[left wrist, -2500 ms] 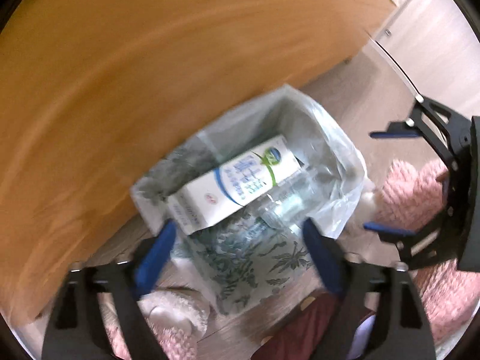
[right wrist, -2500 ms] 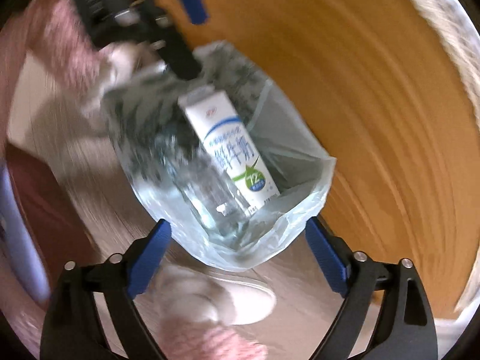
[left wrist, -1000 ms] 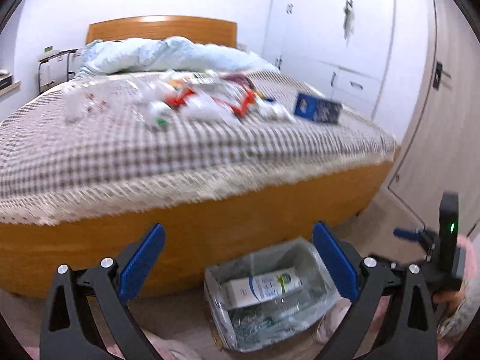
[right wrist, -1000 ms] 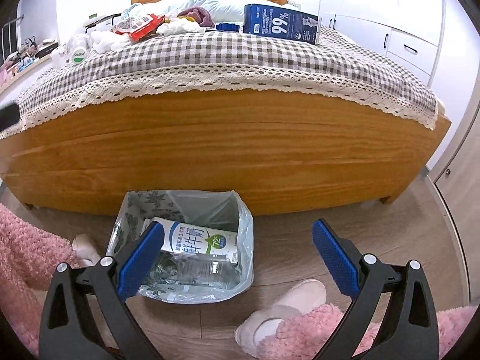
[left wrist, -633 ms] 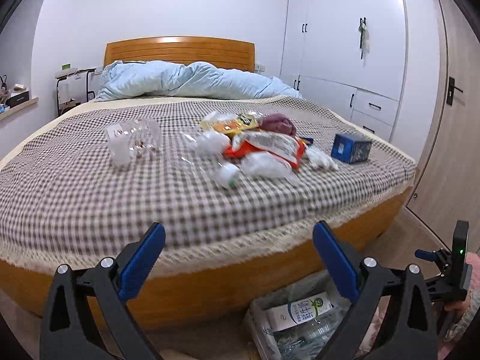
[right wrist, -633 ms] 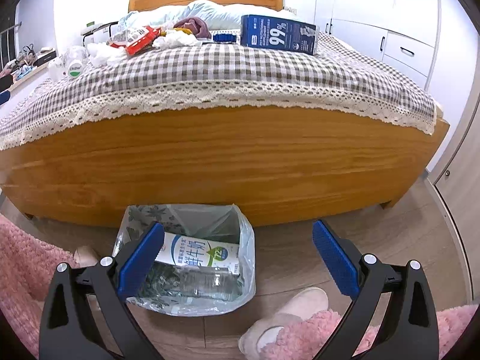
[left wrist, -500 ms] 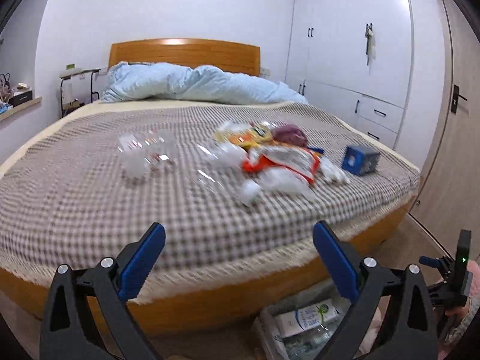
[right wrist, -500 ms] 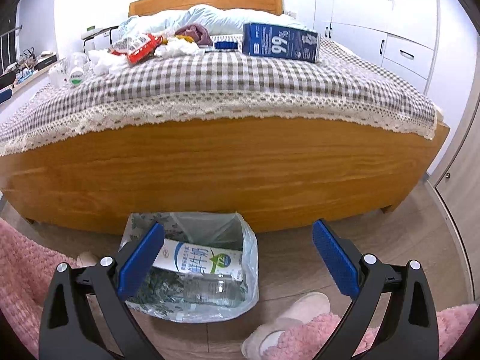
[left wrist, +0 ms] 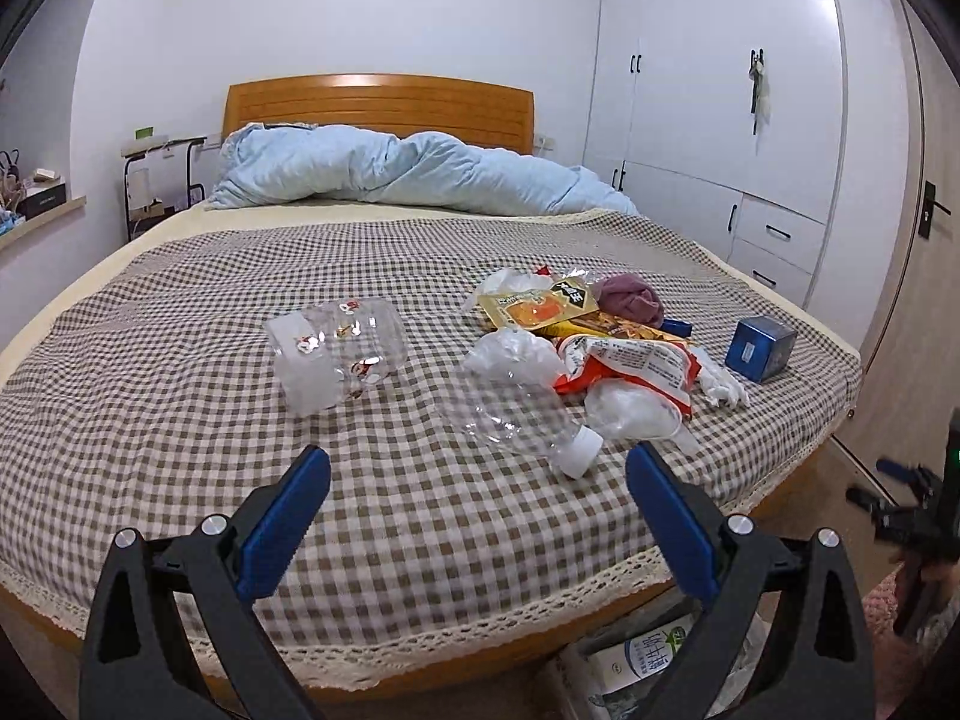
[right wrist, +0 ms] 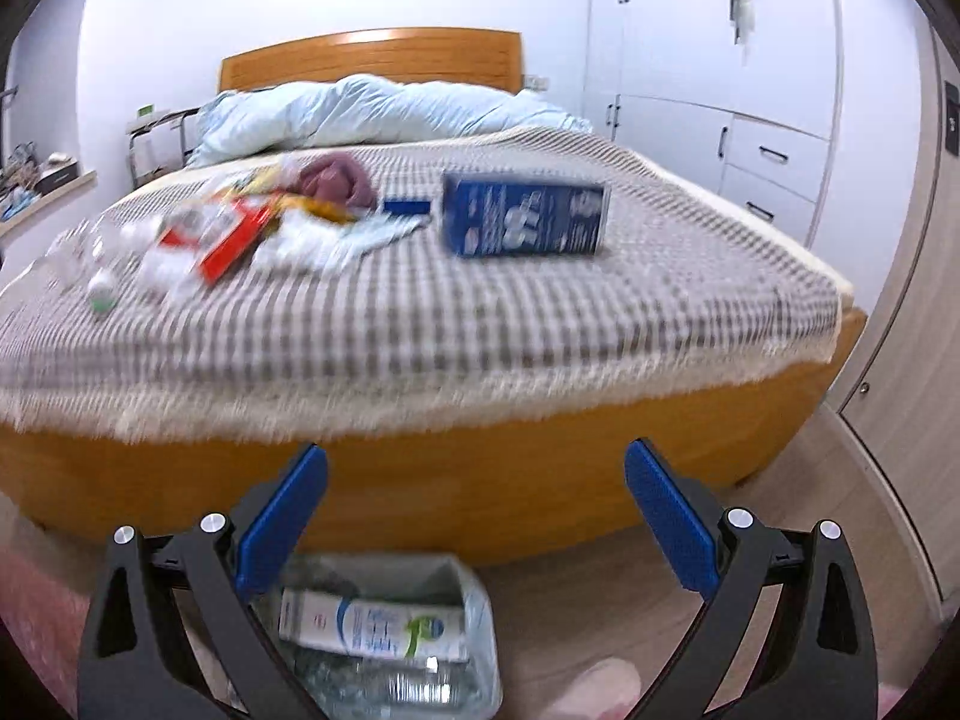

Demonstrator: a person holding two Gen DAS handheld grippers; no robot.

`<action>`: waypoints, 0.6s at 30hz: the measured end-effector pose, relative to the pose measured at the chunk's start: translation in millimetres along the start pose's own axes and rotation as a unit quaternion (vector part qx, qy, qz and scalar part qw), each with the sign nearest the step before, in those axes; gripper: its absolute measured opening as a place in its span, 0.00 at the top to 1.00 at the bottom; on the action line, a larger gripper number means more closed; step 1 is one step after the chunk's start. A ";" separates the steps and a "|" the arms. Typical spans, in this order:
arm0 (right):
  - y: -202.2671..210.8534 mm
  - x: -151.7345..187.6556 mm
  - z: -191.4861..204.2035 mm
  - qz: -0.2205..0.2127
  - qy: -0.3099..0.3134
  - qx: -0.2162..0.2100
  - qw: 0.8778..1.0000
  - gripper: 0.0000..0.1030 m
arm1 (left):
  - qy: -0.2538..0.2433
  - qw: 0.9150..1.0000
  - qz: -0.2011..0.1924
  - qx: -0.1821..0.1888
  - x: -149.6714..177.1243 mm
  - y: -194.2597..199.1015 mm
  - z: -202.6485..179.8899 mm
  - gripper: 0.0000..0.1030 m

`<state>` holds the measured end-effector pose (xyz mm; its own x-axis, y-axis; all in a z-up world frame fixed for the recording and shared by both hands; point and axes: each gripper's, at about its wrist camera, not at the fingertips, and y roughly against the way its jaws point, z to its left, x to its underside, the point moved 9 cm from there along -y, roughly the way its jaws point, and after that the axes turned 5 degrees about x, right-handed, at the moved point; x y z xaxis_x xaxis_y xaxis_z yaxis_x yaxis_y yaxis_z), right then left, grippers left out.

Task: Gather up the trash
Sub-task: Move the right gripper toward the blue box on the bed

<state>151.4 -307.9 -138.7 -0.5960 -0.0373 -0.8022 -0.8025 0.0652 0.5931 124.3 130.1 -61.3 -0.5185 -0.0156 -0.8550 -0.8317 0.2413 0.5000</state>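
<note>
My left gripper (left wrist: 477, 507) is open above the checked bedspread (left wrist: 180, 420), empty. Ahead of it lie a crushed clear bottle with a white cap (left wrist: 528, 423), a clear plastic tub (left wrist: 336, 354), crumpled plastic (left wrist: 516, 354), a red and white snack bag (left wrist: 630, 363), a yellow wrapper (left wrist: 540, 306) and a blue box (left wrist: 759, 348). My right gripper (right wrist: 474, 510) is open and empty, lower, facing the bed's wooden side. Below it stands the lined trash bin (right wrist: 474, 642) holding a milk carton (right wrist: 372, 630) and a clear bottle (right wrist: 384, 684). The blue box (right wrist: 522, 219) sits on the bed ahead.
A rumpled light blue duvet (left wrist: 408, 171) lies by the wooden headboard (left wrist: 378, 105). White wardrobes (left wrist: 720, 90) line the right wall. A purple cloth (left wrist: 633, 297) sits among the litter. A pale slipper (right wrist: 594, 690) and pink fuzzy sleeve (left wrist: 900, 648) are near the floor.
Both grippers rose from over the bin. The left now looks across the bed top at the litter; the right is tilting upward, its view blurred. Both stayed open.
</note>
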 end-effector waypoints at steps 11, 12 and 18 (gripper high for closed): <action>-74.2 -105.4 9.9 0.015 -0.056 0.094 0.994 0.08 | 0.054 0.998 -0.011 0.044 -34.7 -40.1 -37.4 0.07; -83.7 -110.5 12.5 0.021 -0.069 0.102 0.992 0.08 | 0.047 0.998 -0.009 0.043 -38.1 -44.9 -44.3 0.07; -131.6 -133.1 13.9 0.050 -0.139 0.218 0.965 0.08 | -0.007 0.999 -0.024 0.031 -58.7 -70.7 -70.2 0.07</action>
<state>336.7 -297.7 -110.9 -0.5900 0.2564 -0.7656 -0.6165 0.4692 0.6323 199.6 45.8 -36.8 -0.4755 -0.0141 -0.8796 -0.8411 0.3004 0.4498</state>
